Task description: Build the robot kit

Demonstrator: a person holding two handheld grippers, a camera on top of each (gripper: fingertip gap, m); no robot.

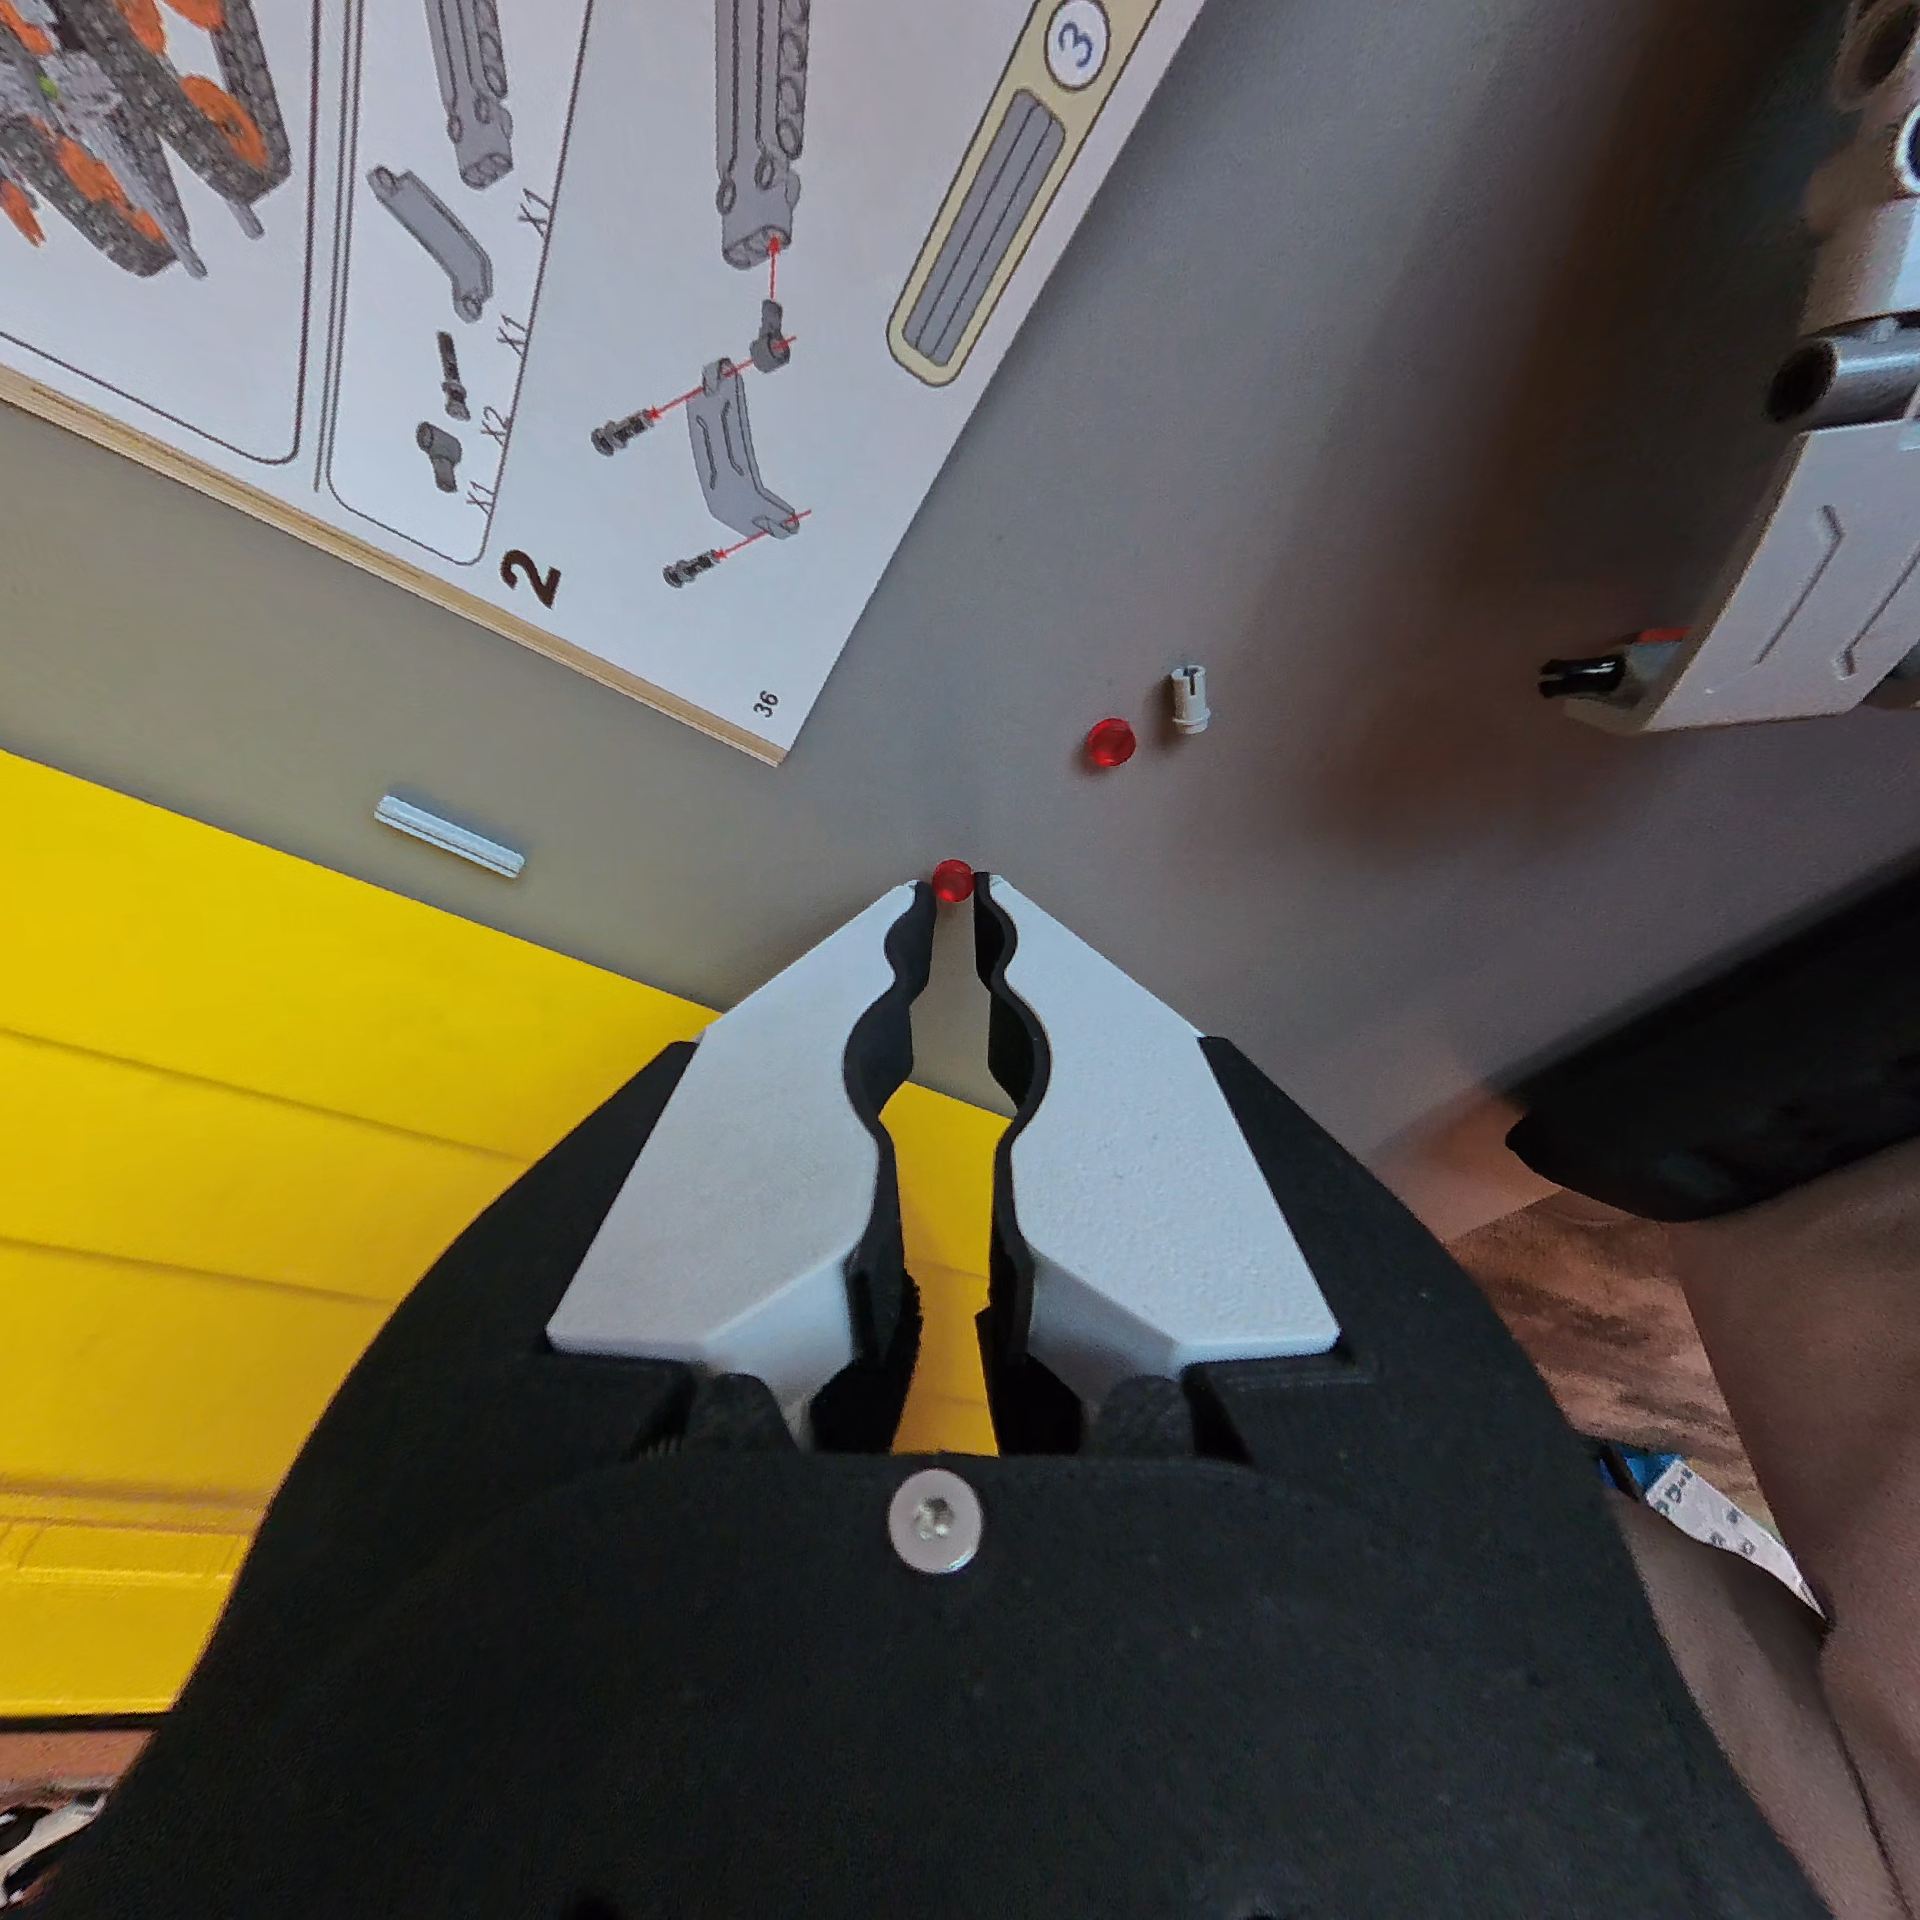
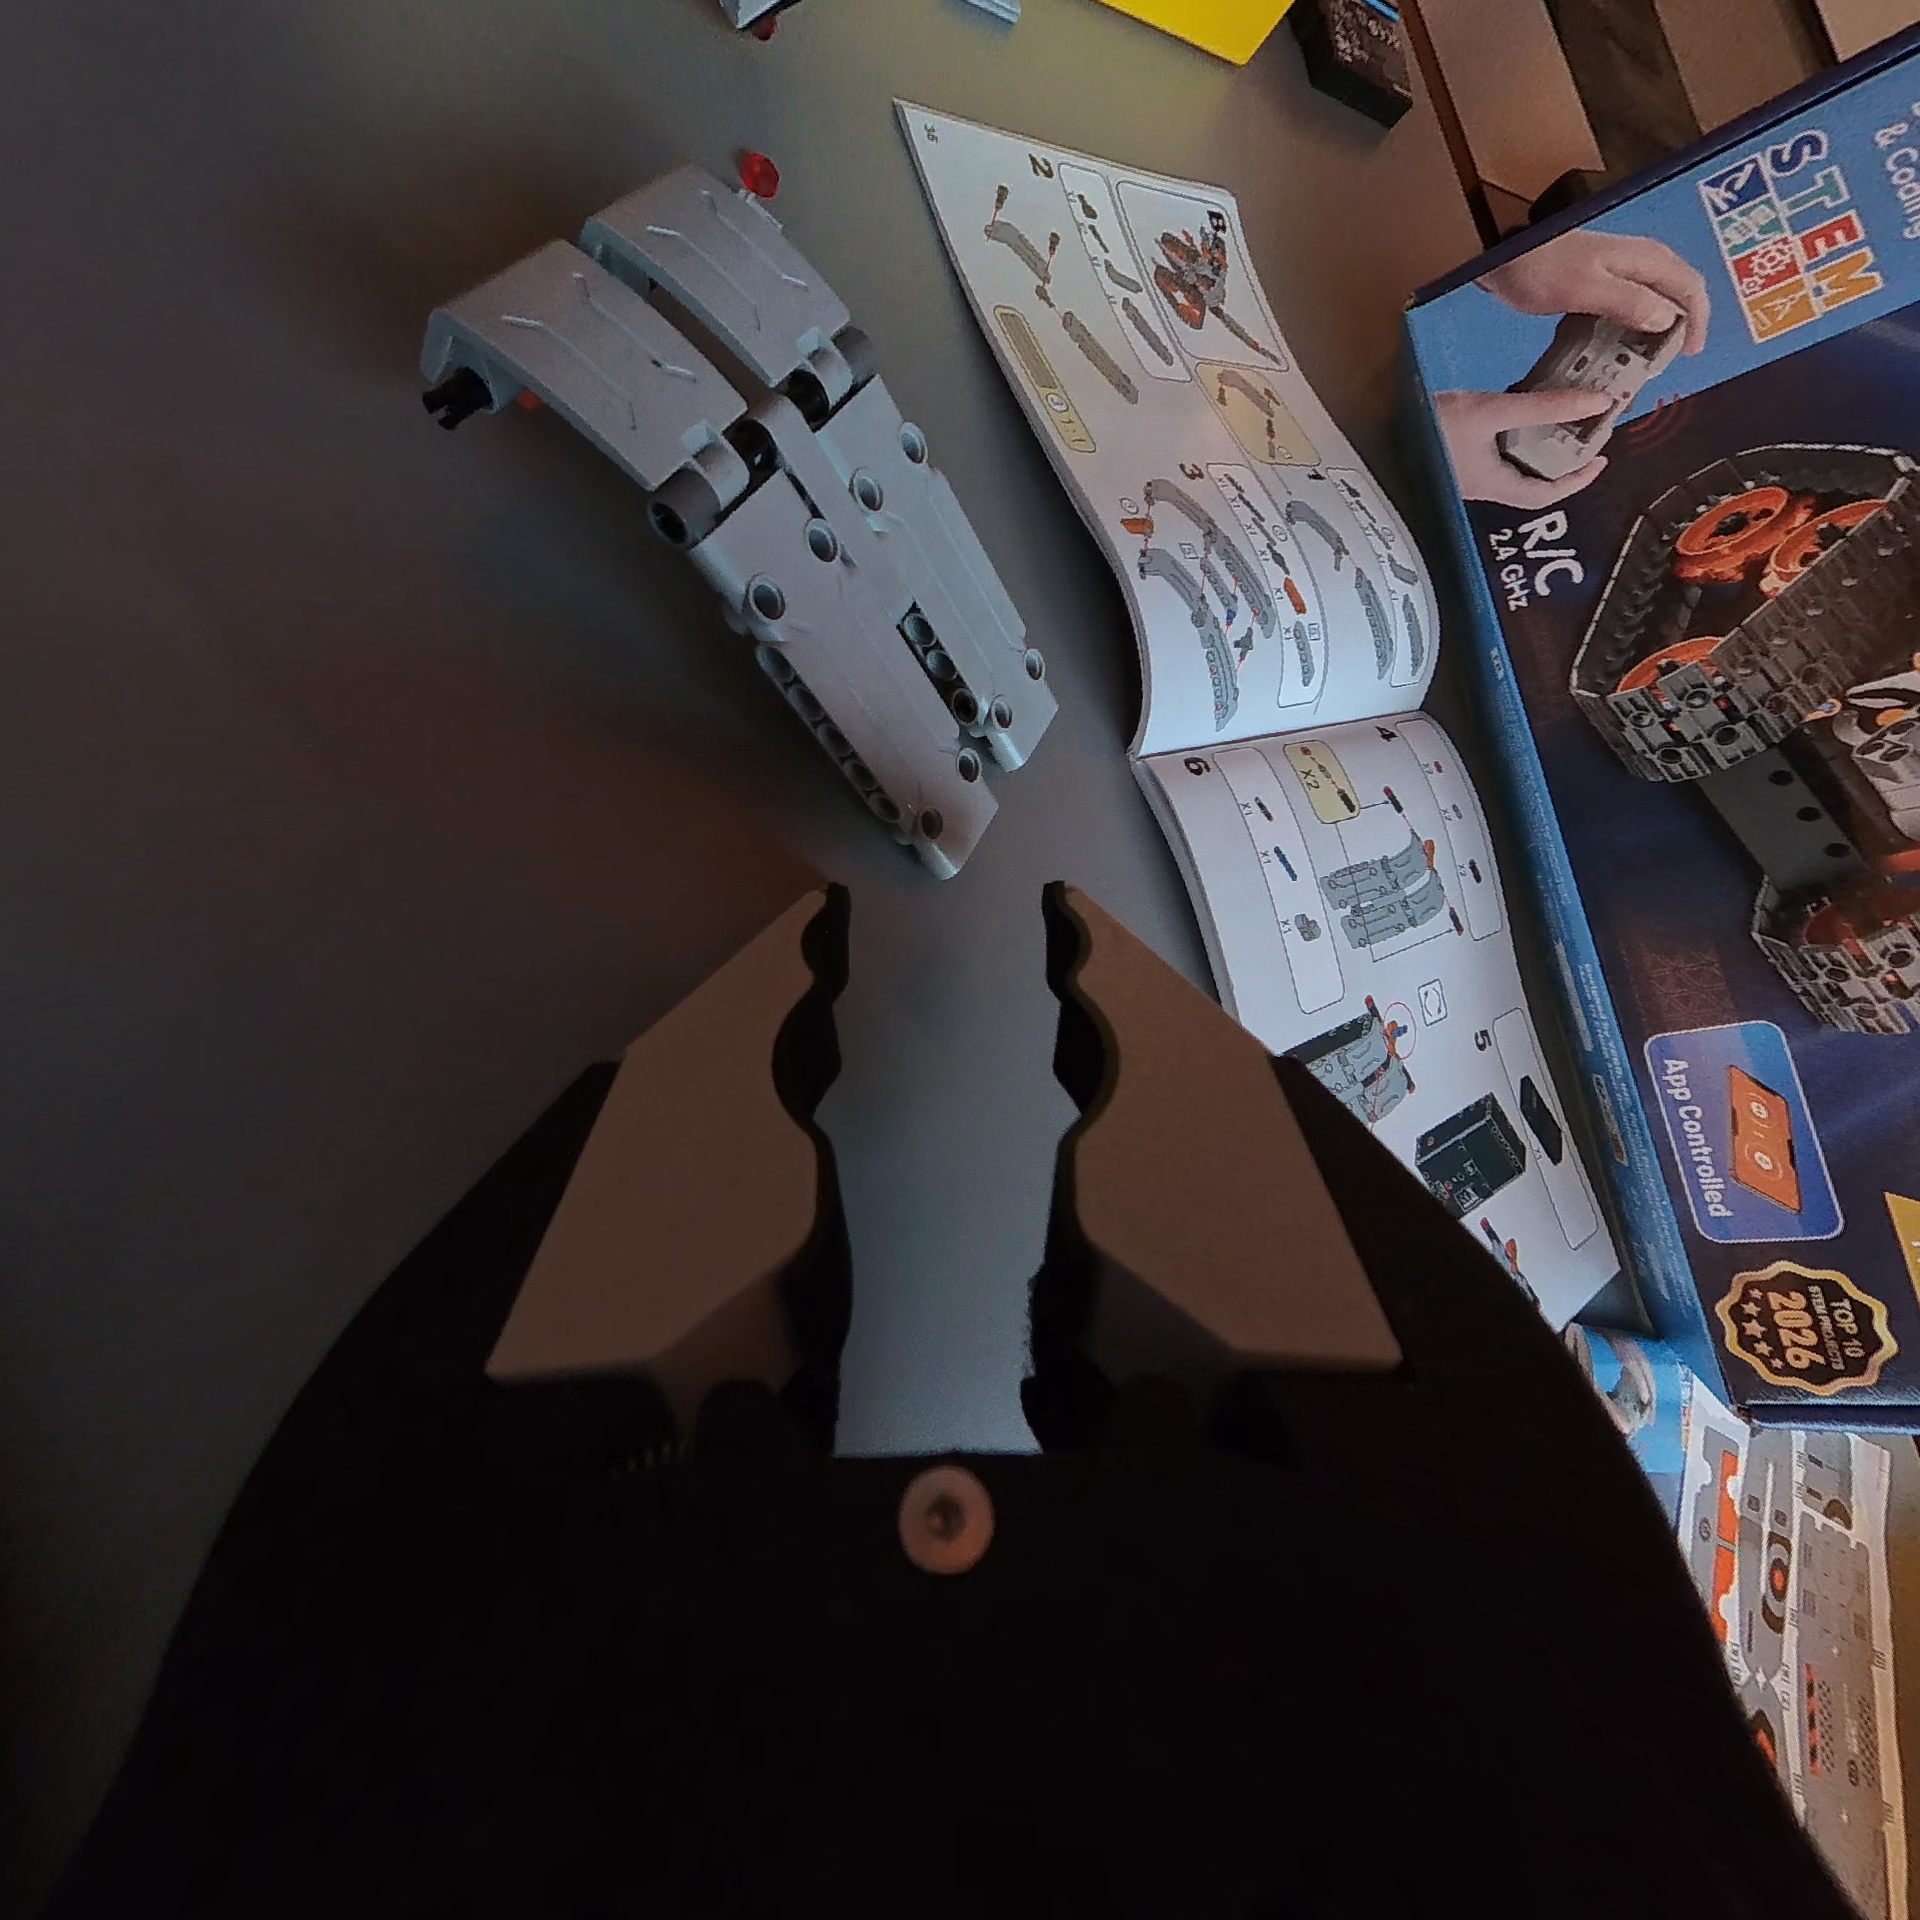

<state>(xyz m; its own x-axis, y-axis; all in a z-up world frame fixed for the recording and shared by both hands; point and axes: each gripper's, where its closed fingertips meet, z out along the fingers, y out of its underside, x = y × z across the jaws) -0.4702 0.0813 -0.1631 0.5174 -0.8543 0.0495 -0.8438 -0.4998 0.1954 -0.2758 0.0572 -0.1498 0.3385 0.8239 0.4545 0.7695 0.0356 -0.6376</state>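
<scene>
Now the left claw [image 1: 953, 891] pinches a red round stud [image 1: 952, 879] by its tips, beside the instruction booklet [image 1: 623, 312]; the right claw [image 2: 948, 891] hangs open and empty near the grey block assembly [image 2: 748, 499].

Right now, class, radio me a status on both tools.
Left tool shut on a red stud. Right tool open, empty, above the grey table near grey block assembly. Nothing between.

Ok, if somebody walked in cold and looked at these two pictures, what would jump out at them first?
Probably the small red round stud pinched at the very tips of the left gripper, just above the grey table, with a second red stud lying loose beyond it. In the right wrist view, the grey block assembly lies ahead of the right gripper, whose jaws stand open and empty, with an open instruction booklet beside it.
</scene>
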